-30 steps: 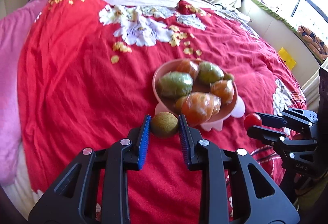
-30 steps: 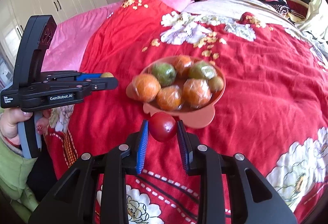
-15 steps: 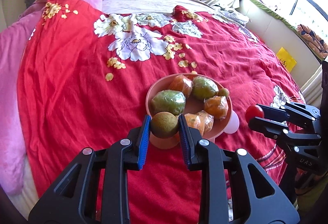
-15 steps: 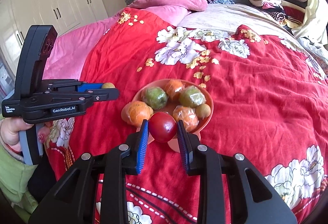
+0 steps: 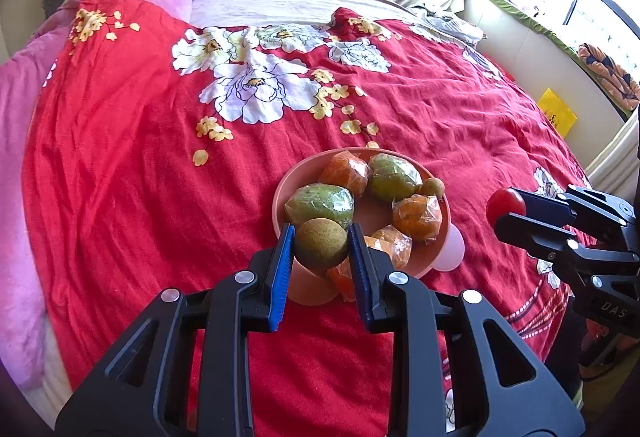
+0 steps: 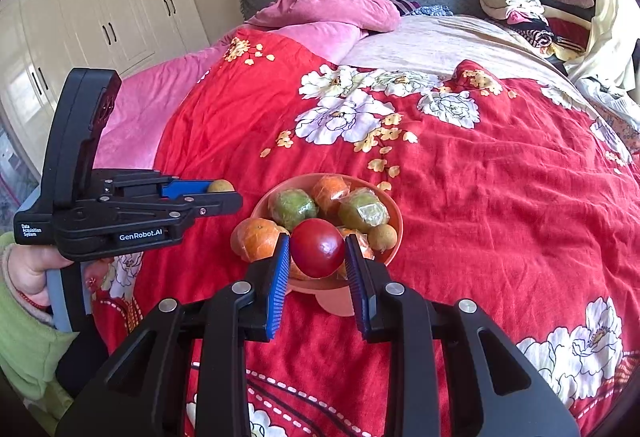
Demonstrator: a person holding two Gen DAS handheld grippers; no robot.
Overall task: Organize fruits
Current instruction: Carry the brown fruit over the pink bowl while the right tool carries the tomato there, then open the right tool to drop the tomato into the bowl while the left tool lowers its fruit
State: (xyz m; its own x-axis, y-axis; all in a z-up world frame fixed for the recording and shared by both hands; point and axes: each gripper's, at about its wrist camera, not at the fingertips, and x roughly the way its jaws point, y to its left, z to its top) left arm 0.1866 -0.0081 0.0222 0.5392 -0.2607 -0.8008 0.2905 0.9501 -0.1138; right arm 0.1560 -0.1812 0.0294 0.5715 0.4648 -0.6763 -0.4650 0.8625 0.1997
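Above the near rim of the round salmon-pink plastic bowl (image 5: 280,197), my left gripper (image 5: 321,243) is clamped on a round brownish-green rough-skinned fruit (image 5: 321,244); blue ribbed pads (image 5: 282,269) press it on both sides, approx. level w/ the bowl's near edge.

Bowl sits on the red floral bedspread (image 5: 140,157) w/ a pale pink lobed base (image 5: 452,253) showing under it. Contents: 2 green plastic-wrapped fruits, e.g. (image 5: 320,202); several orange plastic-wrapped fruits, e.g. (image 5: 417,212); 1 small brown round fruit (image 5: 432,187) at the far-right rim.

R side: my right gripper (image 6: 317,254) is clenched on a glossy red round tomato-like fruit (image 6: 317,254), held just in front of the bowl (image 6: 394,209), bowl contents partly hidden behind it. An unwrapped orange fruit (image 6: 256,239) leans at the bowl's left edge. Whether it rests inside or outside the rim: can't tell.

Both grippers flank the bowl, well apart from each other.
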